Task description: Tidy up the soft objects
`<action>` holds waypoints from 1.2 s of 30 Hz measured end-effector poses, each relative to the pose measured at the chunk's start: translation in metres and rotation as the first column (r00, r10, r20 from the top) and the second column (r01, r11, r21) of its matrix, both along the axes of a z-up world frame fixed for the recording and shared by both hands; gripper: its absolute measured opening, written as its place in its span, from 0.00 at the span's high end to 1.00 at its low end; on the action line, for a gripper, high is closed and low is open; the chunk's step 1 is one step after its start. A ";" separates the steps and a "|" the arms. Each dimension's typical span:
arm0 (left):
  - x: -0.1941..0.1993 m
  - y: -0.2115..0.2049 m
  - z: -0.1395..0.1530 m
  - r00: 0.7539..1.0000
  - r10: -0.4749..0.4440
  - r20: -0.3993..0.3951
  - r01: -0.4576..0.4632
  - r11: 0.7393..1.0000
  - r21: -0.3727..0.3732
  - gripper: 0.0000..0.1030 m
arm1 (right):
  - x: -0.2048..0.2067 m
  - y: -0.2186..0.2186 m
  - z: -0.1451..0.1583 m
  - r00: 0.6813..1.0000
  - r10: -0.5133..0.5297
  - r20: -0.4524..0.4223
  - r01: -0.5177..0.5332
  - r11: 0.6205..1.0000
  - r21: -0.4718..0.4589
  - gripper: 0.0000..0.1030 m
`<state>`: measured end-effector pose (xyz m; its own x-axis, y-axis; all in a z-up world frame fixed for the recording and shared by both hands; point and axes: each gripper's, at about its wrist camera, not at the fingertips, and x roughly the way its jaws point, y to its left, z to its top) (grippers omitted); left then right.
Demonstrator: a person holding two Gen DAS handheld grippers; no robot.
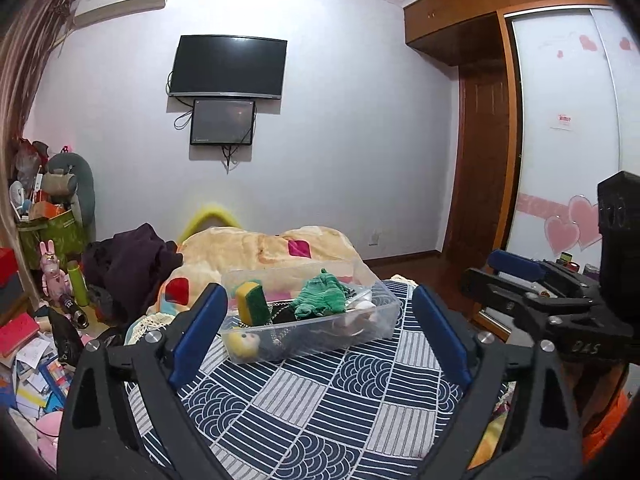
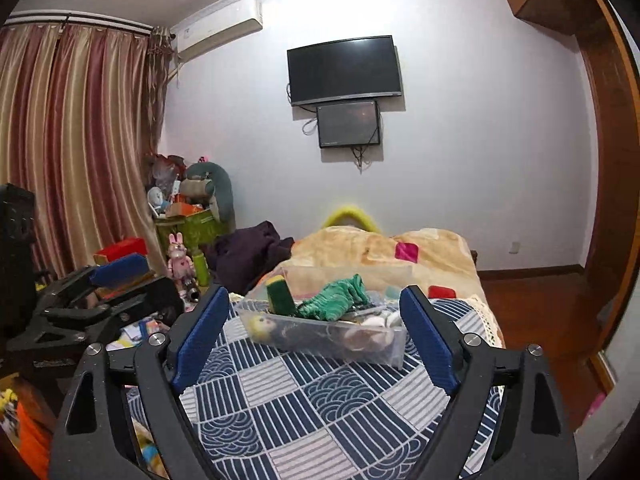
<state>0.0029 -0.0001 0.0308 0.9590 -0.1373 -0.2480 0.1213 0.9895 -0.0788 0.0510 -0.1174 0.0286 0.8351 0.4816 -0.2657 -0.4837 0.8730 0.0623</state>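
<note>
Hovering near the clear bin (image 1: 376, 320), both grippers spread wide, empty. Likely done; withdraw level, avoiding green cloth (image 1: 322, 294).

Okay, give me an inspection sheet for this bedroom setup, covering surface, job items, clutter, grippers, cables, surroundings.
Surface: blue-and-white patterned bedspread, bare in front of the bin.
Job's things: clear plastic bin holding a yellow-green sponge, a green knitted cloth and a blonde doll.
Clutter: dark purple clothing heap; papers and toys on the floor.
Grippers: left gripper and right gripper both open, nothing between the jaws.
Cables: loose wires below the wall-mounted black television.
Surroundings: striped curtains, wooden wardrobe.
</note>
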 end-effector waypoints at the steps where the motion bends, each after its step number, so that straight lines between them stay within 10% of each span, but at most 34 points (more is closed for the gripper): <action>1: -0.001 0.000 -0.001 1.000 -0.001 0.000 0.001 1.000 -0.002 0.08 | 0.000 0.000 -0.001 1.000 0.001 -0.004 -0.001 1.000 0.004 0.17; 36: -0.005 0.000 -0.007 1.000 0.000 -0.007 0.000 1.000 0.003 0.05 | -0.017 -0.006 -0.002 1.000 0.002 0.013 -0.003 1.000 0.014 0.17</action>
<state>-0.0018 -0.0001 0.0234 0.9571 -0.1365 -0.2556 0.1208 0.9897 -0.0763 0.0339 -0.1232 0.0269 0.8372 0.4873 -0.2483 -0.4867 0.8709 0.0682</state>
